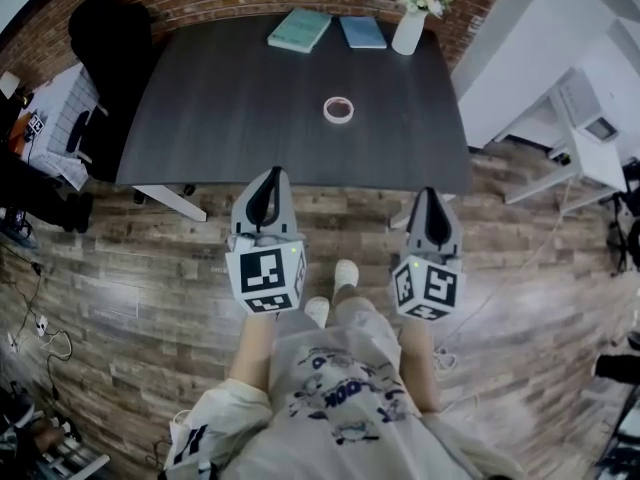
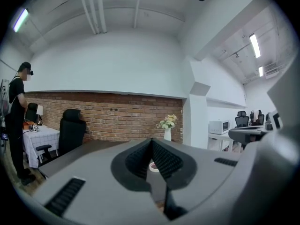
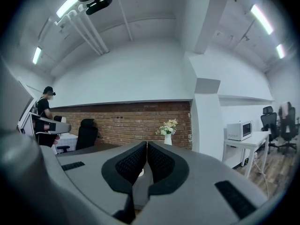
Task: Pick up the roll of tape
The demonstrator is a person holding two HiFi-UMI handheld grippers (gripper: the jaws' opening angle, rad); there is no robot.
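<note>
The roll of tape [image 1: 338, 109], a pale ring, lies flat near the middle of the dark table [image 1: 220, 118]. My left gripper [image 1: 270, 174] and right gripper [image 1: 431, 194] hover side by side over the wooden floor, just short of the table's near edge, both pointing at it. Each has its jaws shut with nothing between them. In the left gripper view the tape [image 2: 153, 167] shows small just beyond the closed tips of the left gripper [image 2: 151, 142]. In the right gripper view the right gripper [image 3: 146, 144] hides most of the tabletop.
Two books [image 1: 300, 29] [image 1: 363, 32] and a white vase of flowers [image 1: 410, 26] stand along the table's far edge by the brick wall. A black office chair [image 1: 110, 38] sits at the far left corner. White desks [image 1: 590, 118] stand to the right. A person [image 2: 18, 121] stands at the far left.
</note>
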